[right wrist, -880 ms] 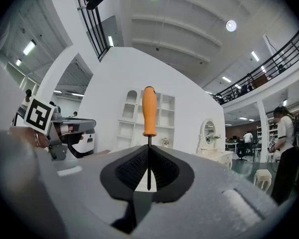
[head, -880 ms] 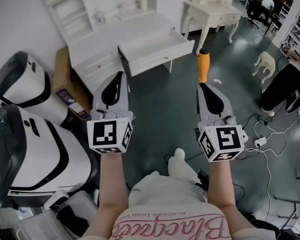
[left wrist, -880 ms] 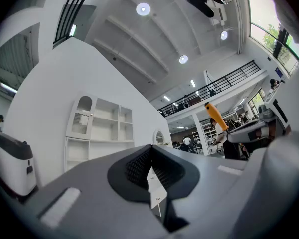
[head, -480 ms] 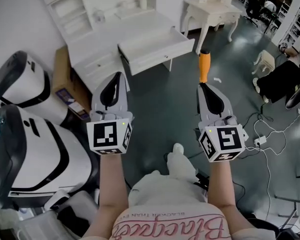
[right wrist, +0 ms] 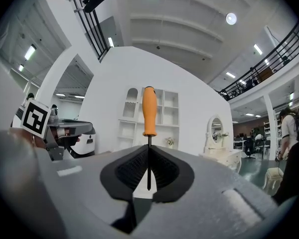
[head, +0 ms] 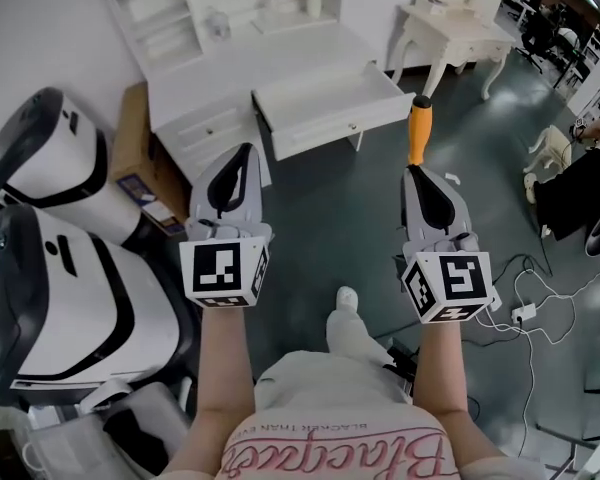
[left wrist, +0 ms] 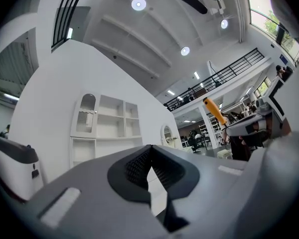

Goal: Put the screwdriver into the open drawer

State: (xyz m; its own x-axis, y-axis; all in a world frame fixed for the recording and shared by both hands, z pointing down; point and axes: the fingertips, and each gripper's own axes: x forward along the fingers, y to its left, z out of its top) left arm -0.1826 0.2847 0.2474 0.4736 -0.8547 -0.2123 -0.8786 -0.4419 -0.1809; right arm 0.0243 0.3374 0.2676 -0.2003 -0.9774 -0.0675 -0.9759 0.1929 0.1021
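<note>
The screwdriver [head: 418,128] sits clamped by its thin shaft in my right tool [head: 414,171], orange handle leading, just right of the open drawer [head: 330,131] and short of it, over the floor [head: 320,228]. I judge that grip lets the handle go in first. My left tool [head: 237,155] hangs closed and empty, left of the drawer, likely kept clear. From the head view the drawer's inside reads flat white, depth unclear; the right gripper view does not show it
</note>
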